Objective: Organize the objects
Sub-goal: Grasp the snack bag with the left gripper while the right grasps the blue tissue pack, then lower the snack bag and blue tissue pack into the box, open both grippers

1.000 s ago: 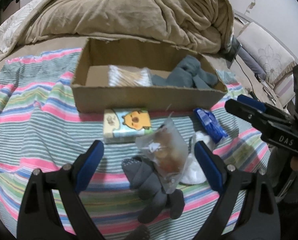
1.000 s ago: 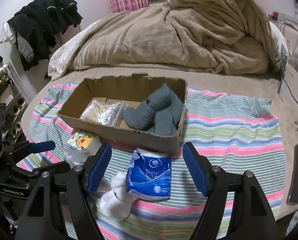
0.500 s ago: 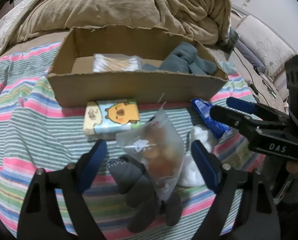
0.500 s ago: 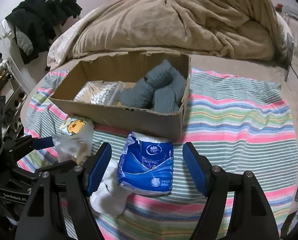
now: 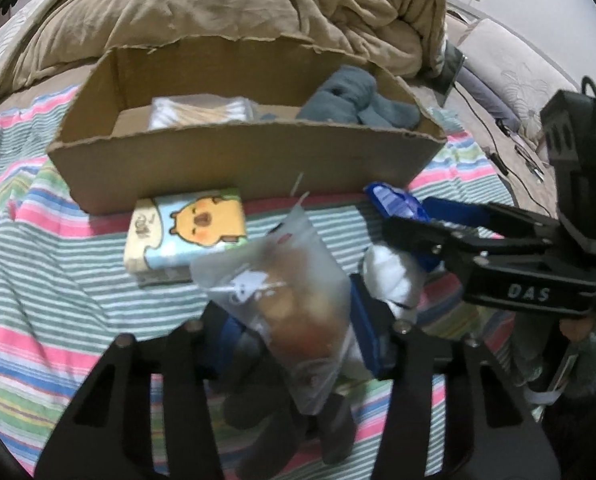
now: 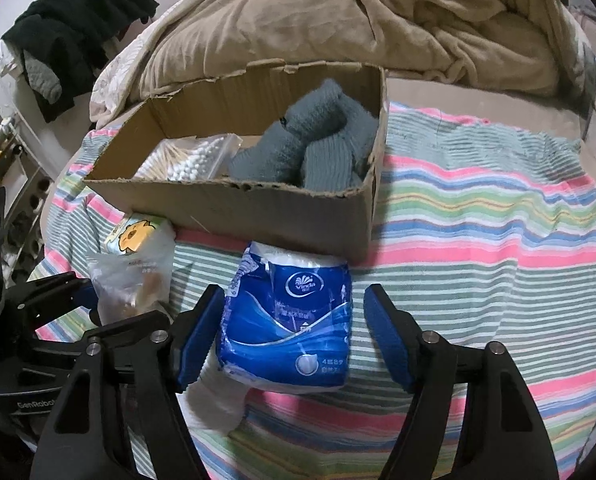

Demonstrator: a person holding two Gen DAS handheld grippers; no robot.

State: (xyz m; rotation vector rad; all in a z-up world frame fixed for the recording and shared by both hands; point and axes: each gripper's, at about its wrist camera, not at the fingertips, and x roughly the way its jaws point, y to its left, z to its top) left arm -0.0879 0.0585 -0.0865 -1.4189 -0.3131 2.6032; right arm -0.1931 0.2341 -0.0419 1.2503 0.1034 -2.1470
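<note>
Left wrist view, nearest item: left gripper (image 5: 293, 332), blue pads drawn in against a clear snack bag (image 5: 289, 304), which it grasps by the lower half; the bag's long axis runs away from the camera, top corner pointing toward the box. Under it, a dark grey sock (image 5: 281, 420) on the striped cloth (image 5: 57, 280), beside a white sock (image 5: 394, 276).

Right wrist view, nearest item: right gripper (image 6: 293, 332), released, jaws spread wide to either side of a blue tissue pack (image 6: 289, 320). One pad sits close to the pack's left edge; the other is clear of the right edge. The pack lies flat on the cloth, dead ahead, long axis in line with the fingers, its far end just short of the box wall.

Next out: yellow-chick tissue packet (image 5: 189, 232), just beside the box's near wall.

Beyond: cardboard box (image 6: 257, 208), holding a bag of cotton swabs (image 6: 189, 156) on the left and grey socks (image 6: 318, 148) on the right.

Farthest: beige blanket (image 6: 378, 24), heaped behind the box.

Judgement: both packs lie short of the box; each gripper need only travel forward and over the near wall. The left one already carries its load.
</note>
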